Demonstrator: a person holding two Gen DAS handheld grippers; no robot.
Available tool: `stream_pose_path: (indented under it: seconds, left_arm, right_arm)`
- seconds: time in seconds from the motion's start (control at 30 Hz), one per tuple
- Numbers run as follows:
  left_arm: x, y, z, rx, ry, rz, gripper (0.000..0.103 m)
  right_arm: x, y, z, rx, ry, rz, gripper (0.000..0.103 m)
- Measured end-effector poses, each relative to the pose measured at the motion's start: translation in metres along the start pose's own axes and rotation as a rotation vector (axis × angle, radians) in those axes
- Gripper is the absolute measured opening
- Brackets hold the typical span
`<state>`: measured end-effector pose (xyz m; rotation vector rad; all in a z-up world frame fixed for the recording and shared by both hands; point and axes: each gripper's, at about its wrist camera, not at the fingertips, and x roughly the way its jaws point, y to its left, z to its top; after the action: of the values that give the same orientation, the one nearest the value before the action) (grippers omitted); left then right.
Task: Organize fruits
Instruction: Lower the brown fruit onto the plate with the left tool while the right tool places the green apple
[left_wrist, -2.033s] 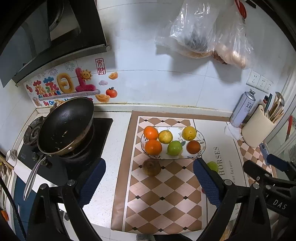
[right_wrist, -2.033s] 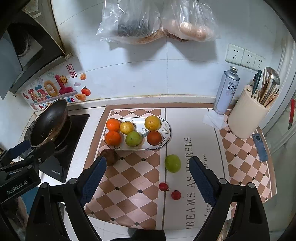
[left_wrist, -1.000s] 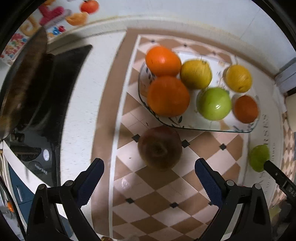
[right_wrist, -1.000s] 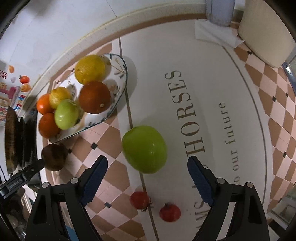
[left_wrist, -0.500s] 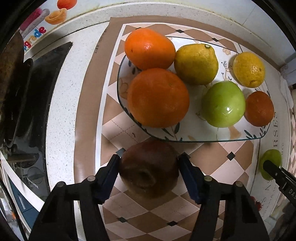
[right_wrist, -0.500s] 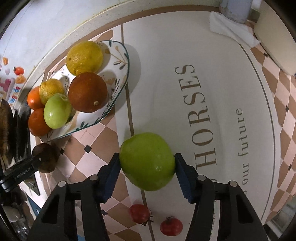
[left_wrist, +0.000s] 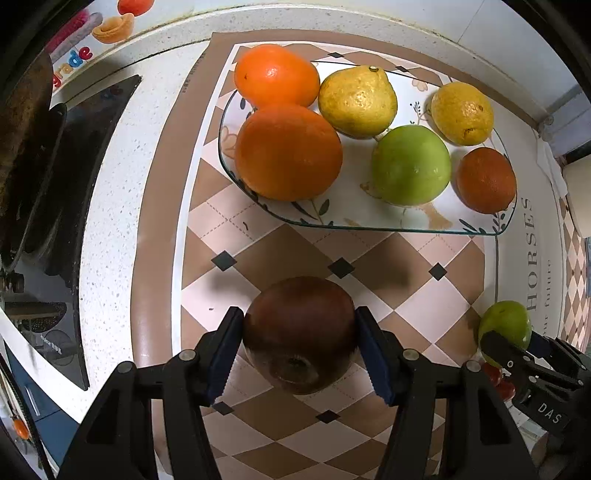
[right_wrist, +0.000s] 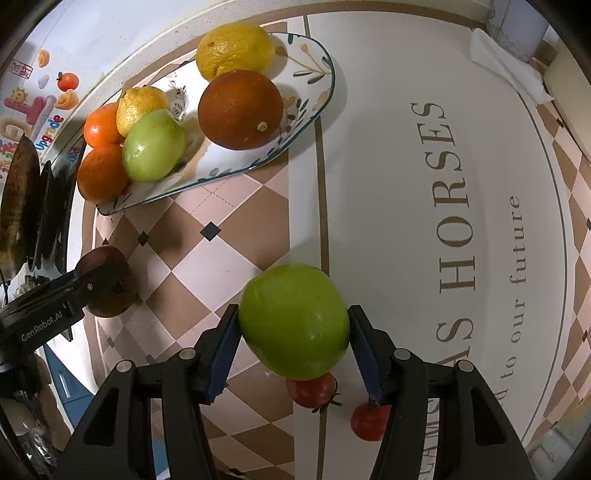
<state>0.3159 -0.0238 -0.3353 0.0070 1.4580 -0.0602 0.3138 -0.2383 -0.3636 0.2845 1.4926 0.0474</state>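
My left gripper (left_wrist: 299, 332) is shut on a dark brown round fruit (left_wrist: 299, 332), just in front of the glass plate (left_wrist: 388, 218). The plate holds two oranges (left_wrist: 288, 151), two yellow fruits (left_wrist: 356, 101), a green apple (left_wrist: 410, 164) and a dark orange (left_wrist: 485, 181). My right gripper (right_wrist: 293, 325) is shut on a loose green apple (right_wrist: 293, 321) on the mat, right of the plate (right_wrist: 310, 110). Two small red tomatoes (right_wrist: 312, 391) lie just under and behind that apple. The left gripper with the brown fruit (right_wrist: 105, 282) shows at the left of the right wrist view.
A checkered mat (left_wrist: 388, 288) with lettering covers the counter. A stove (left_wrist: 62, 206) with a black pan (left_wrist: 22, 133) stands at the left. A folded white cloth (right_wrist: 506, 70) and a cream holder lie at the far right.
Both grippers came down from above the counter. The left closed on the brown fruit and the right closed on the loose green apple.
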Motion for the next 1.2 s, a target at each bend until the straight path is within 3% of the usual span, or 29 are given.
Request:
stream_pose_path:
  seconds: [0.27, 0.43, 0.57, 0.7, 0.83, 0.93, 1.2]
  left_arm:
    - [-0.005, -0.004, 0.019, 0.007, 0.018, -0.019, 0.058]
    - [-0.042, -0.016, 0.033, 0.023, -0.030, -0.107, 0.058]
    - [-0.084, -0.030, 0.067, 0.032, -0.085, -0.205, 0.058]
    - [-0.101, -0.044, 0.120, 0.044, -0.117, -0.228, 0.058]
    - [-0.079, -0.057, 0.175, 0.039, -0.060, -0.208, 0.058]
    - [-0.044, -0.062, 0.207, 0.043, 0.031, -0.182, 0.059]
    - [-0.005, -0.072, 0.228, 0.052, 0.151, -0.169, 0.059]
  right_arm:
    - [-0.007, -0.006, -0.004, -0.008, -0.013, 0.010, 0.060]
    - [-0.031, -0.012, 0.003, 0.034, -0.053, 0.082, 0.060]
    - [-0.061, -0.021, 0.027, 0.074, -0.117, 0.137, 0.060]
    - [-0.076, -0.036, 0.069, 0.128, -0.162, 0.176, 0.060]
    - [-0.066, -0.049, 0.109, 0.174, -0.144, 0.200, 0.060]
    - [-0.055, -0.056, 0.130, 0.200, -0.115, 0.211, 0.060]
    - [-0.034, -0.040, 0.149, 0.151, -0.084, 0.172, 0.061]
